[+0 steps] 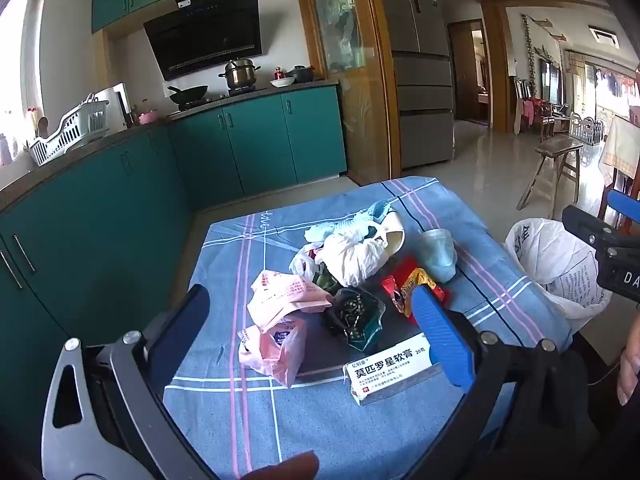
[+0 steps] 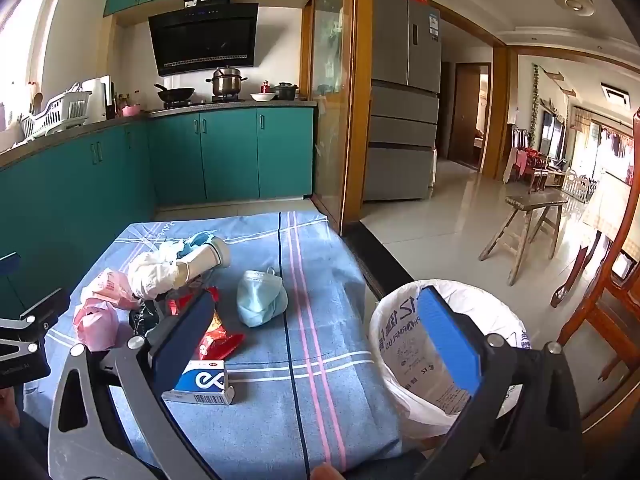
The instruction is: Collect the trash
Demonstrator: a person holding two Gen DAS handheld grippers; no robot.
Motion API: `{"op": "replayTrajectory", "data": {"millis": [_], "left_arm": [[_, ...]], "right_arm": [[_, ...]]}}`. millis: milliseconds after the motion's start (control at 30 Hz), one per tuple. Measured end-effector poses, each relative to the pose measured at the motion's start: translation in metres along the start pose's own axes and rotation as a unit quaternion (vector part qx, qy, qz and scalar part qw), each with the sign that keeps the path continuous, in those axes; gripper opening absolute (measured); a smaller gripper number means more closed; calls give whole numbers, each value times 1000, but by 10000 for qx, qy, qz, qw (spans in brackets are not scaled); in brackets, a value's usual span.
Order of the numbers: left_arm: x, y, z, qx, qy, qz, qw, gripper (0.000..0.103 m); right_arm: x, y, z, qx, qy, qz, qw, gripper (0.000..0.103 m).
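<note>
Trash lies heaped on a blue checked tablecloth (image 1: 248, 412): two pink wrappers (image 1: 280, 300), a dark green packet (image 1: 356, 316), a red snack wrapper (image 1: 408, 284), crumpled white paper (image 1: 352, 256), a face mask (image 2: 260, 296) and a small medicine box (image 1: 392, 364), also seen as the box (image 2: 204, 384). A bin lined with a white bag (image 2: 416, 360) stands off the table's right edge. My left gripper (image 1: 312, 336) hangs open above the near side of the pile, empty. My right gripper (image 2: 316, 344) is open too, over the cloth between the box and the bin.
Teal kitchen cabinets (image 1: 248, 144) and a counter with pots run along the left and back. A grey fridge (image 2: 404, 96) stands behind a wooden door frame. To the right are a wooden stool (image 2: 528, 220) and a chair (image 2: 612, 288) on the tiled floor.
</note>
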State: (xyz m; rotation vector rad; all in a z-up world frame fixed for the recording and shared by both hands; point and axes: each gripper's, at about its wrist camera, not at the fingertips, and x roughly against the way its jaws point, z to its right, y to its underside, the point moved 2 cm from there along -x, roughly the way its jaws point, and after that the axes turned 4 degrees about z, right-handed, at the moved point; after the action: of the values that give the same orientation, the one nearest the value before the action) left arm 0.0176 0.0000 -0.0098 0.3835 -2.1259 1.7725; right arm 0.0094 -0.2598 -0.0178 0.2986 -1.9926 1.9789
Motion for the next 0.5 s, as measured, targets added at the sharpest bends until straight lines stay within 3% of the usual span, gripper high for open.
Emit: {"op": "replayTrajectory", "data": {"millis": [500], "left_arm": [[-1, 2, -2, -15, -5, -43, 10000, 100]], "right_arm": [[2, 0, 0, 12, -81, 0, 10000, 100]]}}
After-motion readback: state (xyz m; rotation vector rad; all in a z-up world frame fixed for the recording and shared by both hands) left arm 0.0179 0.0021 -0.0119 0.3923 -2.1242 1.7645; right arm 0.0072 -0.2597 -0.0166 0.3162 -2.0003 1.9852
